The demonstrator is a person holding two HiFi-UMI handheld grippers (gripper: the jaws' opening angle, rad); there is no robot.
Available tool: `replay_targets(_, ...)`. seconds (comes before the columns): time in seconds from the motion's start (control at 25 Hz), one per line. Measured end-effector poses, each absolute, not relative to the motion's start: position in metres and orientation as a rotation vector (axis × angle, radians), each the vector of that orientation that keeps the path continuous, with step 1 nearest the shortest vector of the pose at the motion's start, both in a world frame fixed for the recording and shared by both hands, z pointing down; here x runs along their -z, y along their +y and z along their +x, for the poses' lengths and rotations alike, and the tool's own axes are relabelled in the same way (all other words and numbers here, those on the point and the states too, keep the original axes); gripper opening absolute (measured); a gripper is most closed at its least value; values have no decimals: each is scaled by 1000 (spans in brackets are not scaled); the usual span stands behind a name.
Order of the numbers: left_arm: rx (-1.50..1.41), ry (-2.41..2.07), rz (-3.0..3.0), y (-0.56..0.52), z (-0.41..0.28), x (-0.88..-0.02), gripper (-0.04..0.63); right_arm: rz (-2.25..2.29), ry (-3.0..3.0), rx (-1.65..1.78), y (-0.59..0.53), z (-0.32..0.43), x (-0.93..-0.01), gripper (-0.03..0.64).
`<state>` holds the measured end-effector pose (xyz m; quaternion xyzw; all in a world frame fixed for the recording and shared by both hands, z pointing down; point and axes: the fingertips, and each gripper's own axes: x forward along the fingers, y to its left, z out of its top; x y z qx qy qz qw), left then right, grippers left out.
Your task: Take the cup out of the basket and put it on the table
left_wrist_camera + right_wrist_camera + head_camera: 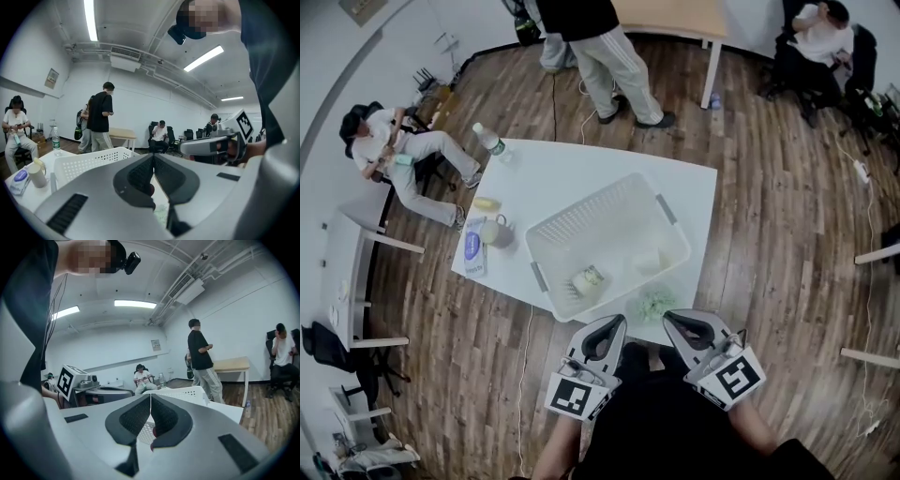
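A white perforated basket [581, 220] stands on the white table [553, 173]. Inside it, near the right wall, lies a pale cup [649, 261], and a yellow-green item [586, 279] sits by the front wall. My left gripper [616, 323] and right gripper [668, 319] hover side by side just short of the table's near edge, both shut and empty. The basket rim [89, 161] shows beyond the shut left gripper [153, 157], and the basket [187, 392] also shows past the shut right gripper [150, 397]. Neither gripper view shows the cup.
Left of the basket stand a mug [494, 231], a blue-and-white packet [474, 251], a yellow item [487, 203] and a water bottle [488, 139]. A green thing [654, 302] lies at the table's front edge. A person [600, 47] stands beyond the table; others sit around.
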<state>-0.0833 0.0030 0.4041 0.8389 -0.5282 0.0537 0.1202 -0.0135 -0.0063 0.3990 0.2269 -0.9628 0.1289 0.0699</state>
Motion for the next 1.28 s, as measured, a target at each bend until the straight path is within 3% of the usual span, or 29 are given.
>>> replay_targets(0.84,-548,-1134,2659,-101,-102,-443,16,1004,-2775,-425,-22,12,-406,25)
replay_targets(0.96,-638,-1042,2692,-114,-98,-456,65,1044,-2753,-431,-23,17,-407,25)
replay_targets(1.28,-835,-795,2701,-138,-79,-503,107,1110,-2718,-446,-26,24,-408,25)
